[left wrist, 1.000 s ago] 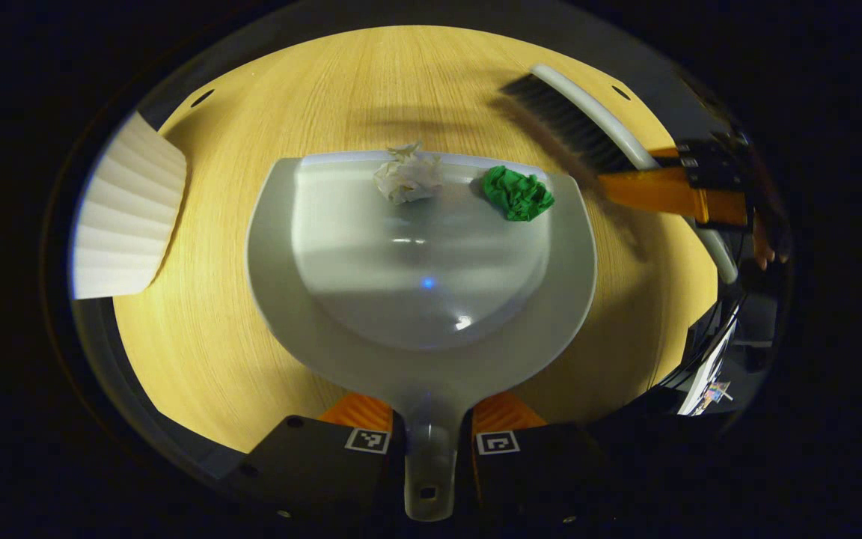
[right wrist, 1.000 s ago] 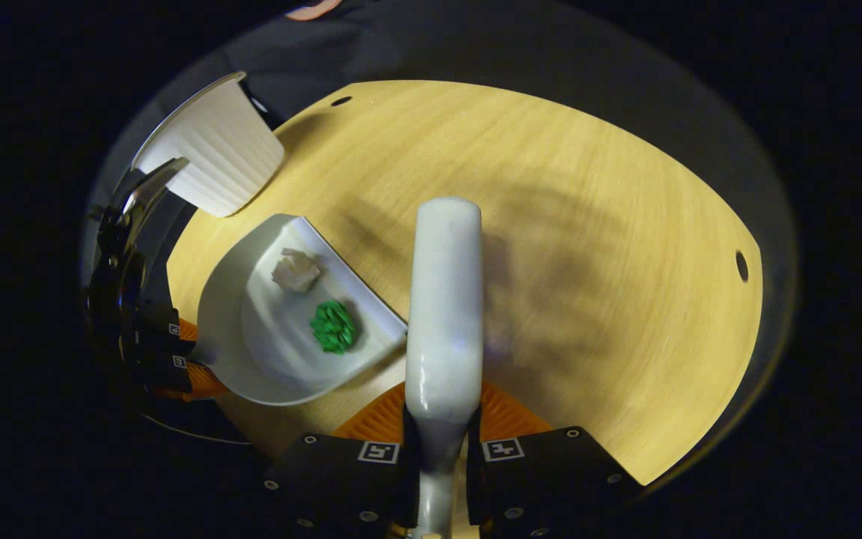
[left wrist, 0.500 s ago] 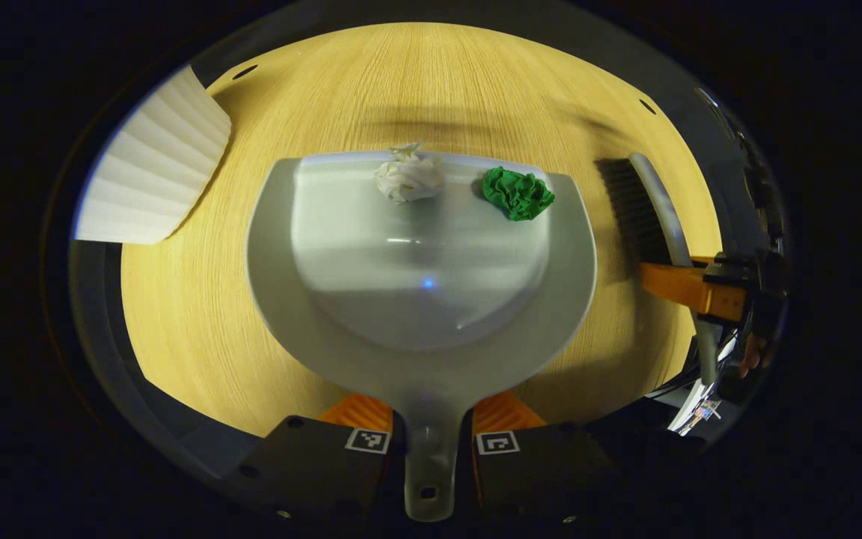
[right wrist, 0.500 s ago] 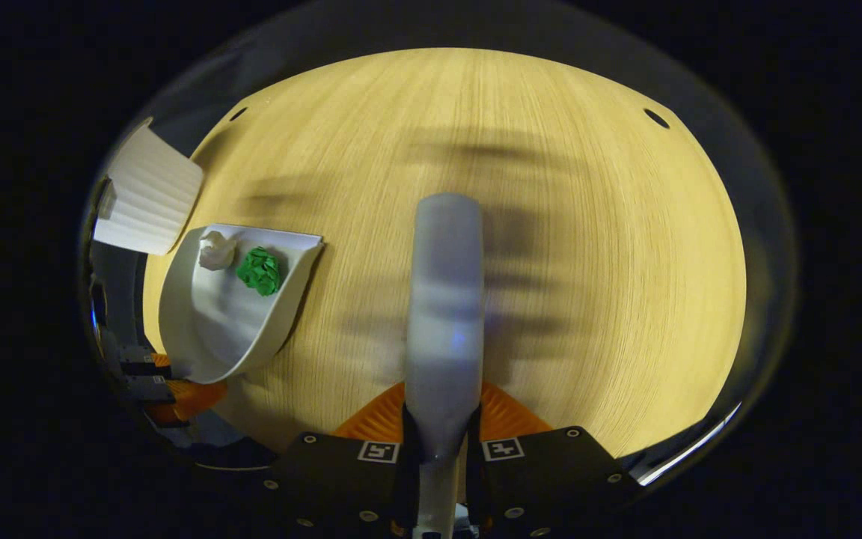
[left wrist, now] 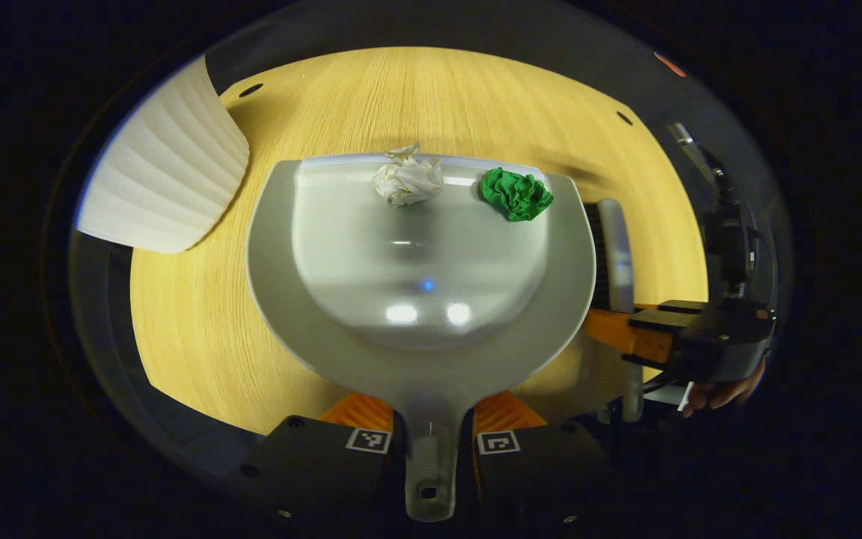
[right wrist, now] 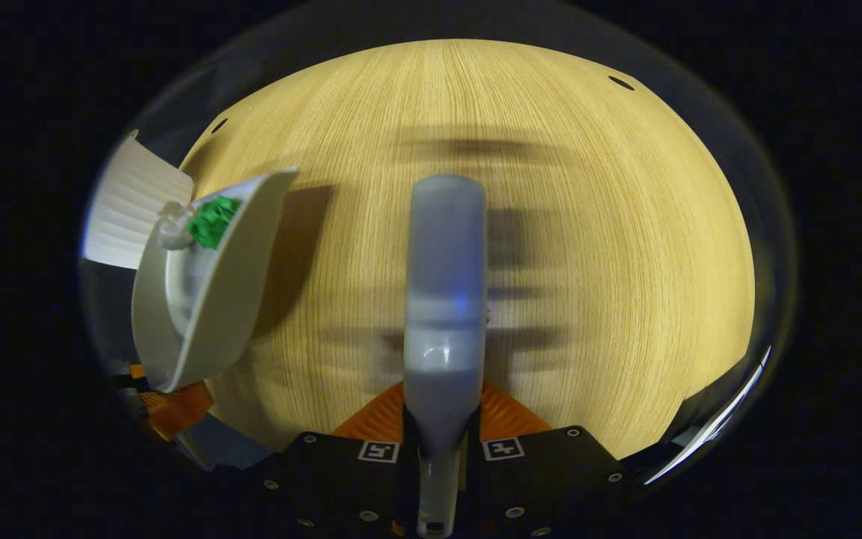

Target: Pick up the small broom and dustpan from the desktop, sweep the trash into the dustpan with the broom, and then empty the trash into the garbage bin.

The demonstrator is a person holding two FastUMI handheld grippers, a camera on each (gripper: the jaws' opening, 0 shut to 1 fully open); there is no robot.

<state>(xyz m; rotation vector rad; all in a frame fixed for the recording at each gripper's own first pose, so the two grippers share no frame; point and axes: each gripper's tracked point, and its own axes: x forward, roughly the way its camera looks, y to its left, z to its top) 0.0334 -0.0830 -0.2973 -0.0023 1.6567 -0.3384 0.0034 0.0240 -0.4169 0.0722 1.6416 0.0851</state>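
My left gripper [left wrist: 431, 438] pinches the dustpan [left wrist: 420, 299] handle, white wad [left wrist: 407, 180] and green wad [left wrist: 515, 193] at its far lip. My right gripper [right wrist: 442, 449] clamps the broom [right wrist: 444, 299] — bristles seemingly hidden here, but visible from the left gripper view, right of the pan. Ribbed bin [left wrist: 165, 183] sits far left.

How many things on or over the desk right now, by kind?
Paper wads: 2, white wad and green wad, both in the dustpan
Dustpan: 1
Broom: 1
Garbage bin: 1
Tongs: 2, left tongs and right tongs
Total: 7
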